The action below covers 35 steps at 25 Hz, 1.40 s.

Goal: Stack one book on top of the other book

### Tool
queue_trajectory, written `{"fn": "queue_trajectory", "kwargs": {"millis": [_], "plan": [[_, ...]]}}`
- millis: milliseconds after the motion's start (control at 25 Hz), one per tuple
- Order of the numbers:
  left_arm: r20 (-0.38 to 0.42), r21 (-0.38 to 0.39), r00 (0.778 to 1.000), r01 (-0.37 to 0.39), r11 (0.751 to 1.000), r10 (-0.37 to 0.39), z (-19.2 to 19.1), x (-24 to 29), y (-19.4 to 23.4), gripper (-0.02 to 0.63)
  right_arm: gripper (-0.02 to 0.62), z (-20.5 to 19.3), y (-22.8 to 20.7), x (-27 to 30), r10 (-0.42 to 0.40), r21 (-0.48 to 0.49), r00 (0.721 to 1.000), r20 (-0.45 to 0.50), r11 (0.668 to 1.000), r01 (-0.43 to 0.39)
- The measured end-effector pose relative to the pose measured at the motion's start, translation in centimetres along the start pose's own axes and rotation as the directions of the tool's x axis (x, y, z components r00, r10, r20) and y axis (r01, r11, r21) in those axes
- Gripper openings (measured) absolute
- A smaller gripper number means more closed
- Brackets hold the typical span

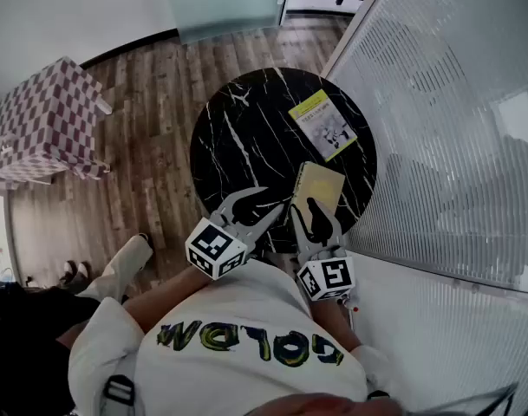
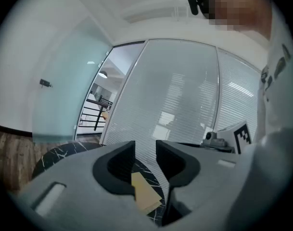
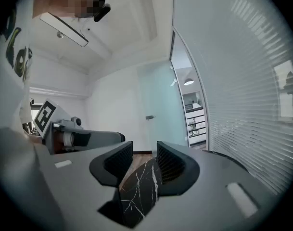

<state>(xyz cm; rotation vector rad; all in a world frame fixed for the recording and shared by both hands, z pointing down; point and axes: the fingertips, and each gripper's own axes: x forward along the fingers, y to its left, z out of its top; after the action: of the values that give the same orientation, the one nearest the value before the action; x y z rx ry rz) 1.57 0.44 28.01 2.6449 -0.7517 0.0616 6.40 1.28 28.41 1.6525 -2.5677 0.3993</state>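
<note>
Two covers illegible: yellow-green book (image 1: 322,125), tan book (image 1: 319,185).

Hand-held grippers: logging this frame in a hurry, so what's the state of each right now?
Left hand-held gripper: open, holding nothing.
Right hand-held gripper: open, holding nothing.

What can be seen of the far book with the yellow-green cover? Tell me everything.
The far book looks like a thin, closed paperback. It lies flat, cover up, on the round black marbled table, toward its far right rim. The cover has a yellow-green band with dark print too small to read, above a white area with a dark drawing. It sits askew, apart from the plain tan book. Only the table touches it.
</note>
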Motion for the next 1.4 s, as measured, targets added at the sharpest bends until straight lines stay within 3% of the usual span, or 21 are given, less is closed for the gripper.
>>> {"fn": "queue_trajectory", "kwargs": {"millis": [200, 400, 600, 1400], "plan": [[0.029, 0.034, 0.999, 0.027, 0.999, -0.028, 0.7, -1.3, -0.4, 0.096, 0.115, 1.4, 2.8, 0.2, 0.052, -0.030, 0.998, 0.035, 0.998, -0.051], [0.110, 0.064, 0.992, 0.047, 0.997, -0.054, 2.3, -2.5, -1.3, 0.002, 0.063, 2.5, 4.9, 0.2, 0.082, -0.073, 0.995, 0.060, 0.994, -0.077], [0.136, 0.066, 0.989, 0.041, 0.997, -0.049, 2.4, -2.7, -2.0, 0.000, 0.005, 3.2, 6.4, 0.0, 0.103, -0.071, 0.989, 0.101, 0.993, -0.096], [0.132, 0.068, 0.991, 0.011, 0.998, -0.019, 2.4, -2.9, -0.9, 0.000, 0.002, 4.0, 6.7, 0.5, 0.094, -0.110, 0.989, 0.112, 0.991, -0.081]]}}
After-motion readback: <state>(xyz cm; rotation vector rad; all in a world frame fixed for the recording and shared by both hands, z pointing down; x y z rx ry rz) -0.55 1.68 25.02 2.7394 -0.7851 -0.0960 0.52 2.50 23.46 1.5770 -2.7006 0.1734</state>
